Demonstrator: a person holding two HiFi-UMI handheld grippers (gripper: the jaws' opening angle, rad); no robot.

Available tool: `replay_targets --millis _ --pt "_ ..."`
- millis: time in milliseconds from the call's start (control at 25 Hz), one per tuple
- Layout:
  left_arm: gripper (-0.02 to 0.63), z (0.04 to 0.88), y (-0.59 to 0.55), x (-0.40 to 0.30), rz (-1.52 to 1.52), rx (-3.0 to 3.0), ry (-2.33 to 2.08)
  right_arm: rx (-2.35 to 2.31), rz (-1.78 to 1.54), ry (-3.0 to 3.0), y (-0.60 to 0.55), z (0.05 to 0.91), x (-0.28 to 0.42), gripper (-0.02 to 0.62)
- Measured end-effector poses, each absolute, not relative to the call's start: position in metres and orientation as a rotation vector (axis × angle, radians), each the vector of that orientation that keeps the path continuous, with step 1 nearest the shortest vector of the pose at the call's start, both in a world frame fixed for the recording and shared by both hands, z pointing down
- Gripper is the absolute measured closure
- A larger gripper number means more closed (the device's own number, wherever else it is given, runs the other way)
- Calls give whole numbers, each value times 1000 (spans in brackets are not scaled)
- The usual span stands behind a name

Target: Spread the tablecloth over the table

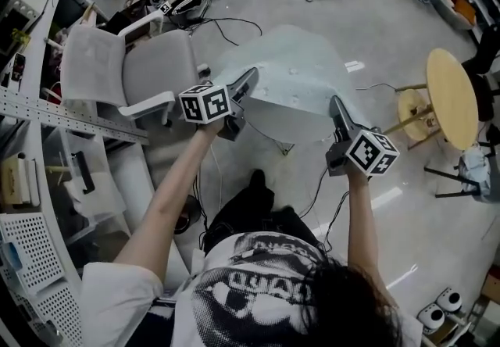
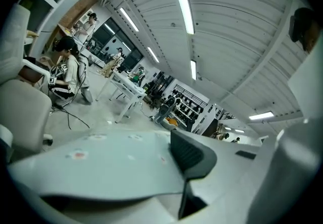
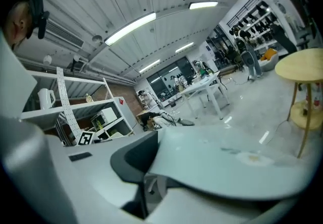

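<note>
Holding the tablecloth [image 1: 293, 76] aloft by its near edge, I have it stretched ahead of me between my two tongs, above the floor [image 1: 359, 17] and resting on nothing. My left tongs [image 1: 248, 76] are clenched on the left end of that edge; in the left gripper view the pale sheet [image 2: 101, 162] runs in between the jaws and is pinched under the dark pad. My right tongs [image 1: 335, 105] are likewise clenched on the right end; in the right gripper view the cloth [image 3: 227, 162] enters the jaws from the right. The sheet is pale blue-grey with small scattered printed marks and bulges slightly upward. A grey chair [image 1: 148, 64] stands just beside its left edge; a round wooden table [image 1: 453, 99] stands well apart to the right.
</note>
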State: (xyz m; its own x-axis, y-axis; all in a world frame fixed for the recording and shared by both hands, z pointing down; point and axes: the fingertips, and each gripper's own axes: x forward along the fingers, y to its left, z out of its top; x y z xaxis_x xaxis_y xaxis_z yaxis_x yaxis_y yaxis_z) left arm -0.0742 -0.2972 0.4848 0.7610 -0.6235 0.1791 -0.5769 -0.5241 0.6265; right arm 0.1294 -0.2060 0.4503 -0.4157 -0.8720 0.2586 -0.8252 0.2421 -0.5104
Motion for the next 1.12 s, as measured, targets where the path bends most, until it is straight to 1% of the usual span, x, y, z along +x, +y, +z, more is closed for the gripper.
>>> replay_targets --millis 520,800,1120 --pt "508 533 -207 -56 -113 2115 -958 -1525 -1200 2240 -124 516 161 557" --pt "511 571 -170 -57 -93 2037 -994 -1470 -1375 2151 -88 563 161 561" --pt "518 635 -138 -68 44 1932 -1082 -1428 -1610 1977 -56 634 155 577"
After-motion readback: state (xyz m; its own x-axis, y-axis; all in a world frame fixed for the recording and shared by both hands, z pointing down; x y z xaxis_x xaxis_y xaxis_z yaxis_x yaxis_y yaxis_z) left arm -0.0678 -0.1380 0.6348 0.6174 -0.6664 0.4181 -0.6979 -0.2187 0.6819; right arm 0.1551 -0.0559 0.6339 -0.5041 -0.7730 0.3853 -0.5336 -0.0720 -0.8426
